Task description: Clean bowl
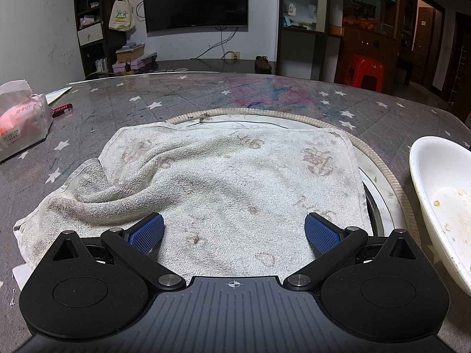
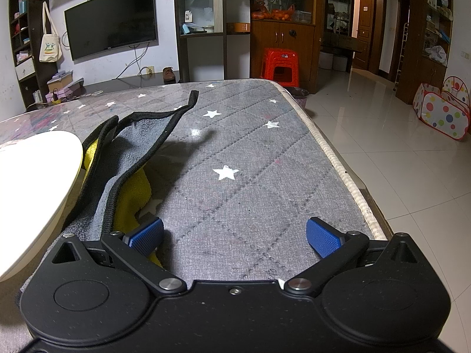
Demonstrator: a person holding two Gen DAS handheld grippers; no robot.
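Observation:
A white bowl (image 1: 444,200) with food specks inside sits at the right edge of the left wrist view; its outer wall (image 2: 35,188) fills the left of the right wrist view. A stained white towel (image 1: 223,176) lies spread on the table. My left gripper (image 1: 234,232) is open just above the towel's near part, empty. A grey and yellow cloth (image 2: 123,173) with black trim lies beside the bowl. My right gripper (image 2: 235,235) is open and empty over the bare tabletop, its left finger (image 2: 145,235) at the cloth's edge.
The table (image 2: 253,182) has a grey star-patterned cover. A round inset ring (image 1: 379,161) lies under the towel. A tissue pack (image 1: 20,120) and a red pen (image 1: 61,108) sit at the far left. The table's right edge (image 2: 347,182) drops to a tiled floor.

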